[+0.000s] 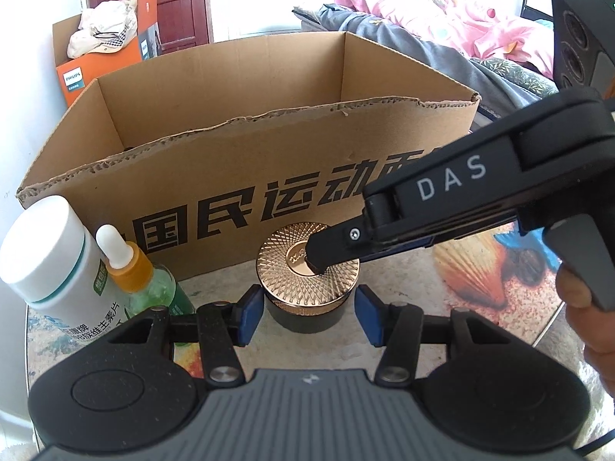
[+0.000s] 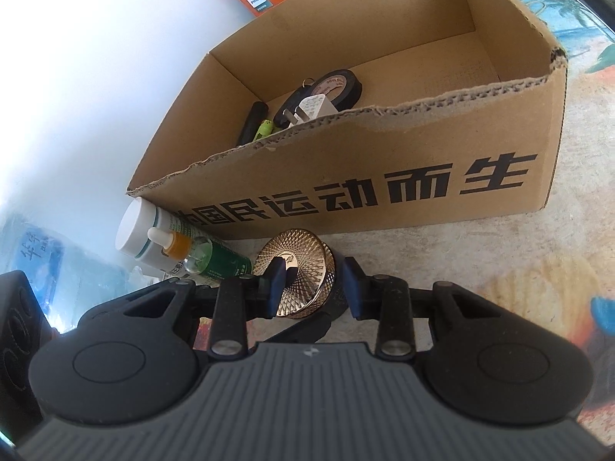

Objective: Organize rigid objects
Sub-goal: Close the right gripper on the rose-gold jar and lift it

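A black jar with a gold patterned lid (image 1: 307, 269) (image 2: 303, 269) stands in front of the open cardboard box (image 1: 230, 176) (image 2: 384, 142). My left gripper (image 1: 309, 315) has its blue pads against the jar's two sides, low on its body. My right gripper (image 2: 315, 288) comes in from the right, rolled over. One of its fingers (image 1: 326, 247) lies on the middle of the lid and the other rests against the jar's side. A white bottle (image 1: 54, 253) (image 2: 134, 230) and a green dropper bottle (image 1: 146, 280) (image 2: 200, 257) stand left of the jar.
In the box lie a black tape roll (image 2: 338, 80), a white plug (image 2: 311, 109) and a green item (image 2: 265, 128). An orange carton (image 1: 77, 77) stands behind the box. Bedding (image 1: 461, 30) is at the back right. A person's hand (image 1: 588, 307) holds the right gripper.
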`<control>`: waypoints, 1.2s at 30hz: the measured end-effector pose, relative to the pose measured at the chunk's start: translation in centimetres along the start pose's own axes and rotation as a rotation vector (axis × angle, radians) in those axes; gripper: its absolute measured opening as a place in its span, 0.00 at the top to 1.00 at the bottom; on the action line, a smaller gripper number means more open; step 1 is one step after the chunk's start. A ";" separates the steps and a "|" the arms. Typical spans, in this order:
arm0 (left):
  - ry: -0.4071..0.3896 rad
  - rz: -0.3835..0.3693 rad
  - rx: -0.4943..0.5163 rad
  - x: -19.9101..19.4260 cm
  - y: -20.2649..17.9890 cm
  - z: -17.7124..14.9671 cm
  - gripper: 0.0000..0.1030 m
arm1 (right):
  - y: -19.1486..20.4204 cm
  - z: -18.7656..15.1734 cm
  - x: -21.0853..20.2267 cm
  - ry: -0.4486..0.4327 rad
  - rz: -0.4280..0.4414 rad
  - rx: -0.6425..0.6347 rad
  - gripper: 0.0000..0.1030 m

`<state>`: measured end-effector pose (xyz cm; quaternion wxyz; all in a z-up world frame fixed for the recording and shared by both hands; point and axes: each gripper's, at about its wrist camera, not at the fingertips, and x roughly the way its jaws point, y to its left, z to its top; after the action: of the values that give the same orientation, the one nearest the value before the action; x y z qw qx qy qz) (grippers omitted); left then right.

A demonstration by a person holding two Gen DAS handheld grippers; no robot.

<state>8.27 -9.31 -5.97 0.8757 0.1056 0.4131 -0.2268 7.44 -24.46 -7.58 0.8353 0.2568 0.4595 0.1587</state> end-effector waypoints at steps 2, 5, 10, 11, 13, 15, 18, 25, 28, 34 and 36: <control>0.004 0.001 -0.002 0.3 0.1 -0.1 0.49 | -0.1 0.2 0.1 0.001 0.005 0.010 0.69; 0.008 -0.002 -0.008 0.6 0.2 -0.1 0.49 | -0.1 0.3 0.2 0.001 0.007 0.017 0.69; 0.007 0.001 -0.011 0.8 0.0 -0.1 0.47 | 0.2 0.3 0.5 -0.004 0.005 0.020 0.68; 0.008 0.003 -0.010 0.9 0.0 0.0 0.48 | 0.2 0.3 0.5 -0.006 0.005 0.020 0.68; 0.010 0.006 -0.009 0.9 -0.1 0.0 0.48 | 0.2 0.2 0.5 -0.009 0.006 0.028 0.68; 0.012 0.012 -0.013 0.8 -0.3 -0.1 0.48 | 0.1 0.2 0.5 -0.010 0.008 0.036 0.68; 0.018 0.020 -0.019 0.7 -0.5 0.0 0.48 | 0.1 0.2 0.4 -0.009 0.006 0.037 0.68; 0.037 0.044 -0.043 0.6 -1.0 0.5 0.49 | 0.4 0.0 0.6 -0.004 0.011 0.030 0.68; 0.044 0.056 -0.051 0.4 -1.3 0.6 0.49 | 0.5 0.0 0.8 0.000 0.016 0.027 0.68; 0.061 0.073 -0.071 0.0 -1.0 0.7 0.49 | 1.0 -0.2 1.2 0.011 0.026 0.018 0.68; 0.064 0.078 -0.075 -0.2 -0.8 0.6 0.50 | 1.1 -0.3 1.2 0.014 0.030 0.015 0.67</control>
<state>8.21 -10.21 -5.44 0.8734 0.0959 0.4449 -0.1732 7.82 -22.85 -7.92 0.8277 0.2685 0.4628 0.1695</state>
